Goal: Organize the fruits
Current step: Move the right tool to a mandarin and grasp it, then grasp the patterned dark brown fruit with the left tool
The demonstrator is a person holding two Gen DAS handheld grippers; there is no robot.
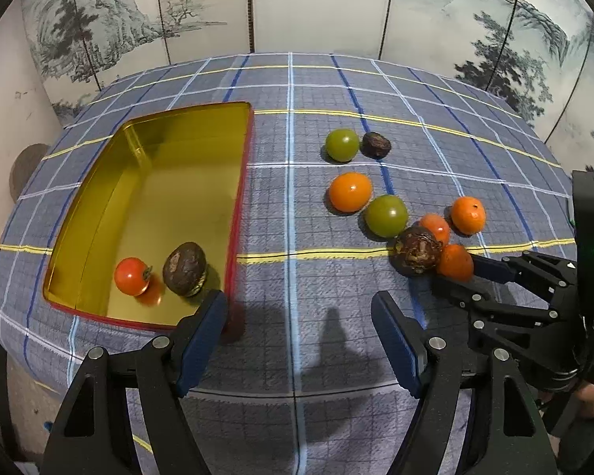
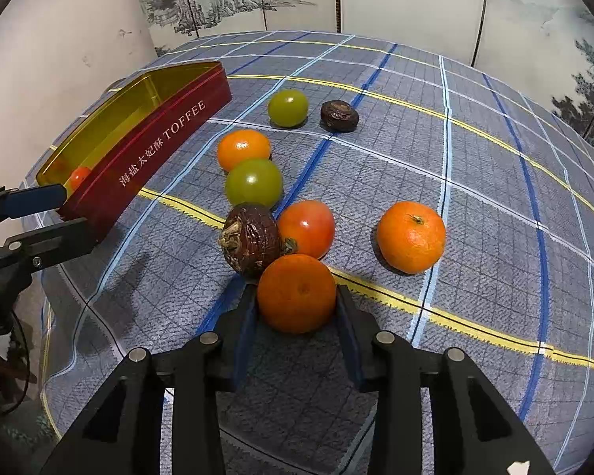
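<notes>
On the checked cloth point(image 2: 475, 182), right gripper point(image 2: 297, 297) clamped on the nearest orange point(image 2: 296, 293); left gripper point(image 1: 299, 316) released, empty.

Orange sits at the near edge of the loose cluster, so it is the easy first grab; it touches the brown fruit point(image 2: 251, 237), with the red tomato point(image 2: 308, 227) just behind, so lifting may nudge them. Pads look pressed on both sides, though contact on the far side is hard to confirm. Tin point(image 1: 241, 182) lies left, already holding a tomato point(image 1: 132, 276) and a brown fruit point(image 1: 185, 268). Left gripper hangs by the tin's near corner, jaws apart, probably clear of the drop zone.
</notes>
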